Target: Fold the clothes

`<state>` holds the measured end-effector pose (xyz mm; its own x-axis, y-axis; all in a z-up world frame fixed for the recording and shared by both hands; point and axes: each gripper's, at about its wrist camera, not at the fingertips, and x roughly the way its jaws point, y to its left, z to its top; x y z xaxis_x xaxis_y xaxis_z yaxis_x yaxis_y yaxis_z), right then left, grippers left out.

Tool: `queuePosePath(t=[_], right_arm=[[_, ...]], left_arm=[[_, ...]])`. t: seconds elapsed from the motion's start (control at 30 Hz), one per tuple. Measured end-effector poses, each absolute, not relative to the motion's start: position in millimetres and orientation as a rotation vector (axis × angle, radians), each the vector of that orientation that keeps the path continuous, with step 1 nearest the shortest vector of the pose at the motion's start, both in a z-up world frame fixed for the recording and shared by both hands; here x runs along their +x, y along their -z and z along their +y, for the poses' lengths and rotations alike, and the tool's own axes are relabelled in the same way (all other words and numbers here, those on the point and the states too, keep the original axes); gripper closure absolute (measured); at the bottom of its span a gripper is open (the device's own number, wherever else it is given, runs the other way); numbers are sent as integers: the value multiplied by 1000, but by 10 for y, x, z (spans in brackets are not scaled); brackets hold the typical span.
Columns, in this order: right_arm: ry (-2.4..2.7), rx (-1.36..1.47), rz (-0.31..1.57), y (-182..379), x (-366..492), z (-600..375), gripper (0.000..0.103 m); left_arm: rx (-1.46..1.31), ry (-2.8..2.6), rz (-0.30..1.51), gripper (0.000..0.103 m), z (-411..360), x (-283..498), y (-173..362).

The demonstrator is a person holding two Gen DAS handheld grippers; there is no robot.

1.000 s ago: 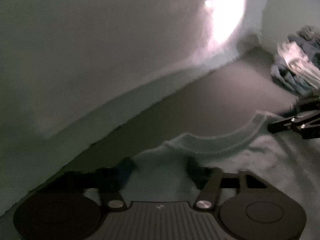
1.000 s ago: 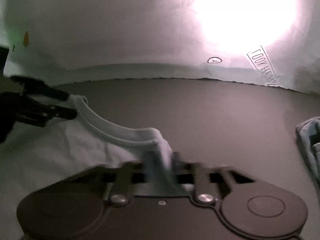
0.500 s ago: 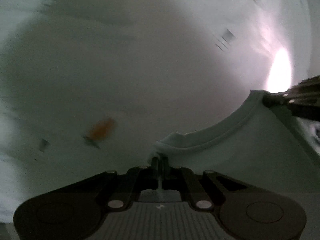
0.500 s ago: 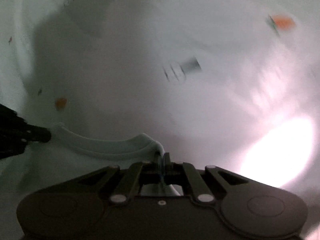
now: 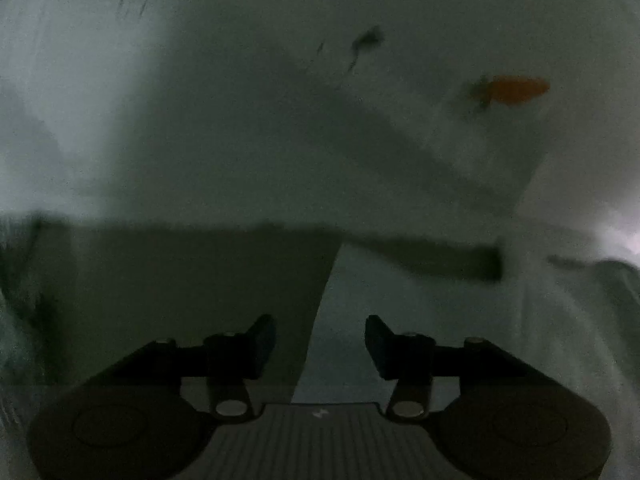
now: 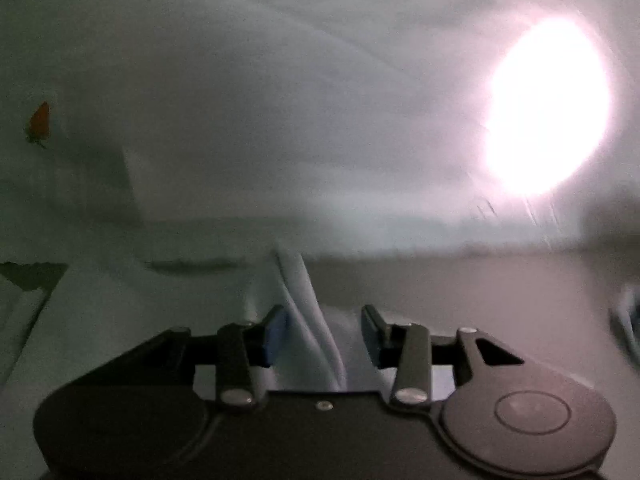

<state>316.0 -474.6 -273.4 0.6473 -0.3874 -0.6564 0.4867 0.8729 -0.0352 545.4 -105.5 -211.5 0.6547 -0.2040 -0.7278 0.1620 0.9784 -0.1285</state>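
Observation:
A pale shirt (image 5: 440, 340) lies on the dark table (image 5: 180, 288); its straight edge runs down between the fingers of my left gripper (image 5: 320, 344). That gripper is open and holds nothing. In the right wrist view the same shirt (image 6: 120, 320) covers the lower left. A raised fold of it (image 6: 304, 304) stands between the fingers of my right gripper (image 6: 324, 330). This gripper is open too, and the fold touches the left finger only, unpinched.
A white sheet backdrop (image 5: 240, 120) with an orange mark (image 5: 516, 89) rises behind the table. Strong light glare (image 6: 548, 108) washes out the right side. Bare table (image 6: 480, 300) lies right of the fold. Bluish clothing (image 6: 630, 324) shows at the far right edge.
Half a second ago both grippers were shut on the shirt's collar and held it up. Both have since opened, and the shirt lies on the table.

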Motion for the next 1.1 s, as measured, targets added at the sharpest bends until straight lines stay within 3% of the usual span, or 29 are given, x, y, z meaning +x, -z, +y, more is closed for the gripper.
queuePosePath(t=[0.03,0.1,0.13,0.2,0.23,0.43,0.63,0.93,1.1], right_arm=[[510,155,719,2726,3021,-4729,61],[533,166,737,2710,2744,-4697,61],[545,167,741,2688,2600,-4678,61],[569,189,748,2624,2424,-4686,62],[578,204,752,2589,2400,-4713,62],[669,269,753,2485,1928,-4987,63],[712,335,769,2665,1702,-5335,63],[686,439,725,2948,1984,-5910,53],[682,417,746,3089,2330,-6182,43]], left_arm=[[-72,221,845,45,-1013,5429,2184],[-17,228,827,48,-1143,5363,2207],[36,201,808,71,-1232,5338,2217],[80,180,790,94,-1338,5310,2214],[87,149,793,94,-1349,5291,2191],[43,-214,720,95,-656,4960,1856],[57,-397,812,94,117,4629,1917],[-45,-352,818,79,158,4566,1907],[-26,-310,793,62,98,4669,1820]])
